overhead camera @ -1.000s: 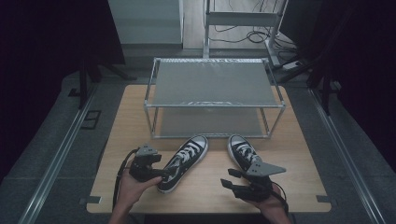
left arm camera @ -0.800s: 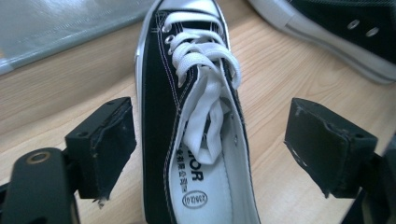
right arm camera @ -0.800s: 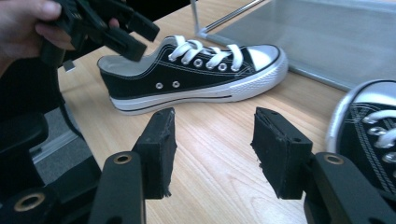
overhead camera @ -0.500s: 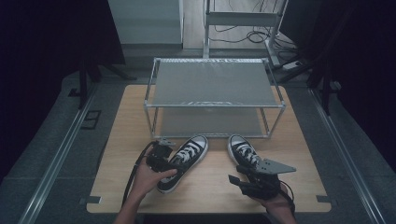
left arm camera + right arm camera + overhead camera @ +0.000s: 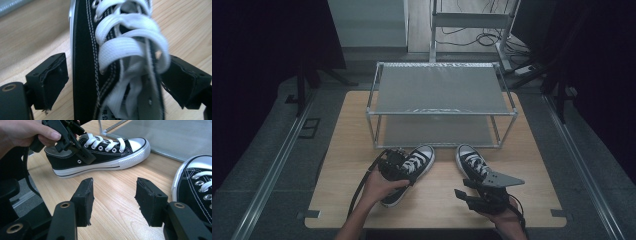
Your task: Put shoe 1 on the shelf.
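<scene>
On wooden table, perhaps matte.

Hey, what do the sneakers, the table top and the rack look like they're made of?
Left sneaker: black canvas, going by the woven matte look and white stitching, with a glossy white toe cap, likely rubber, and flat cotton-like laces. The right sneaker looks the same. Table top: light wood or wood-look laminate, grain lines visible. Rack: shiny metal tubes, grey shelf panels of unclear material.
</scene>
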`<state>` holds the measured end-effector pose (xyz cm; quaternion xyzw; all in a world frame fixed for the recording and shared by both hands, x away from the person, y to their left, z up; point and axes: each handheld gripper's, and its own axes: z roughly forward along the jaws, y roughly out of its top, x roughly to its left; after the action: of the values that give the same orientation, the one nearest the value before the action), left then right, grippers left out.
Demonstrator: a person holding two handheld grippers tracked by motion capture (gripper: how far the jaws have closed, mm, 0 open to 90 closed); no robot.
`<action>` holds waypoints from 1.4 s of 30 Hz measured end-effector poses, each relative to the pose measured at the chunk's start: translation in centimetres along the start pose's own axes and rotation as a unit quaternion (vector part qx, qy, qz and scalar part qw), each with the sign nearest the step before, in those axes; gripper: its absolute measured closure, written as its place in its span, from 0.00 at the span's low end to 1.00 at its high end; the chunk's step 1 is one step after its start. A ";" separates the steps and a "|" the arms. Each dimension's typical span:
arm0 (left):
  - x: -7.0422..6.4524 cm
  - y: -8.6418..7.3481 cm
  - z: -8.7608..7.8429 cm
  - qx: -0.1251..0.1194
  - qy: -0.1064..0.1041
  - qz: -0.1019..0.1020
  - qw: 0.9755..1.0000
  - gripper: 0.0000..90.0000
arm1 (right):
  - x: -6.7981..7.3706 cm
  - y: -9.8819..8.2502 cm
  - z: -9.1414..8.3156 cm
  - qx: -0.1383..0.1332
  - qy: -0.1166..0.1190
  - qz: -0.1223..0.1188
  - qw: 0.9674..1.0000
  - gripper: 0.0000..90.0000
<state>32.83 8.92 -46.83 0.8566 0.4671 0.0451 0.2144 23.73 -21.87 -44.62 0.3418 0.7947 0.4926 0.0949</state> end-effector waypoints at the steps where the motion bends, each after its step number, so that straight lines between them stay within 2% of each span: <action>1: -0.1 0.3 0.2 0.019 0.010 0.008 1.000 0.11 | 0.0 -0.1 0.1 0.002 -0.001 0.000 1.000 0.54; 5: -0.3 0.6 0.7 0.044 0.019 0.014 0.999 0.12 | 0.0 -0.1 0.2 0.005 -0.001 -0.002 1.000 0.54; 7: -0.3 0.8 0.9 0.053 0.018 0.008 0.998 0.13 | 0.0 -0.2 0.3 0.007 -0.001 -0.002 1.000 0.54; 9: -0.3 0.8 1.0 0.056 0.015 0.002 0.998 0.14 | 0.0 -0.2 0.4 0.007 -0.001 -0.002 1.000 0.53; 15: -0.2 0.7 0.9 0.053 0.013 0.009 0.998 0.18 | -0.1 -0.3 0.4 0.009 -0.003 -0.001 1.000 0.53; 18: 0.0 0.5 0.8 0.047 0.007 0.009 0.999 0.19 | -0.2 -0.3 0.4 0.007 -0.006 0.002 1.000 0.53; 25: -0.4 0.0 0.0 0.023 -0.033 0.028 0.999 0.20 | -0.3 -0.3 0.3 0.008 -0.008 0.005 1.000 0.53; 31: -1.4 0.0 -2.0 -0.003 -0.055 0.055 0.997 0.20 | -0.4 -0.3 0.2 0.006 -0.010 0.007 1.000 0.53; 35: -1.9 0.3 -2.8 -0.016 -0.064 0.061 0.996 0.20 | -0.4 -0.3 0.2 0.007 -0.010 0.006 1.000 0.53; 38: -2.3 0.7 -3.6 -0.026 -0.075 0.073 0.994 0.20 | -0.5 -0.3 0.1 0.005 -0.011 0.007 1.000 0.54; 42: -2.8 1.1 -4.3 -0.036 -0.079 0.079 0.993 0.20 | -0.5 -0.2 0.0 0.002 -0.012 0.008 1.000 0.53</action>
<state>30.90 7.47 -42.14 0.8835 0.3774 0.0115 0.2773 24.03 -22.28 -44.93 0.3541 0.7917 0.4876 0.0998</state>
